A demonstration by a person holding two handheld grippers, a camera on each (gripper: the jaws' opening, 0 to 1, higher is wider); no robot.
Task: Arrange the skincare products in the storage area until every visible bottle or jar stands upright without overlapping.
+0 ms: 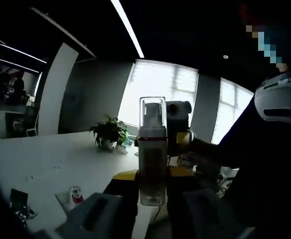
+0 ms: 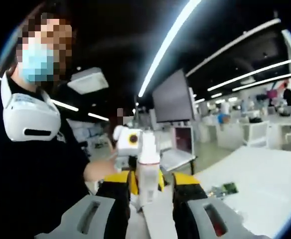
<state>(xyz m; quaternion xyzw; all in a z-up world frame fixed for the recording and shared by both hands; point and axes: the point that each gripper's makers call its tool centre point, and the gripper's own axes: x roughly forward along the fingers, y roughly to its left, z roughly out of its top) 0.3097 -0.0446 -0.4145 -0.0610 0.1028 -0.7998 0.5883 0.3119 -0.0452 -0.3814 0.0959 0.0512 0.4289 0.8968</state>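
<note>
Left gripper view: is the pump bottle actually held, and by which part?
Yes. The left hand-held gripper grips the pump bottle by its lower body. The right hand-held gripper seems to clamp the same bottle too, though contact isn't clear.

Both views look level from close in, facing each other across the pump bottle (image 1: 152, 149) they apparently share
</note>
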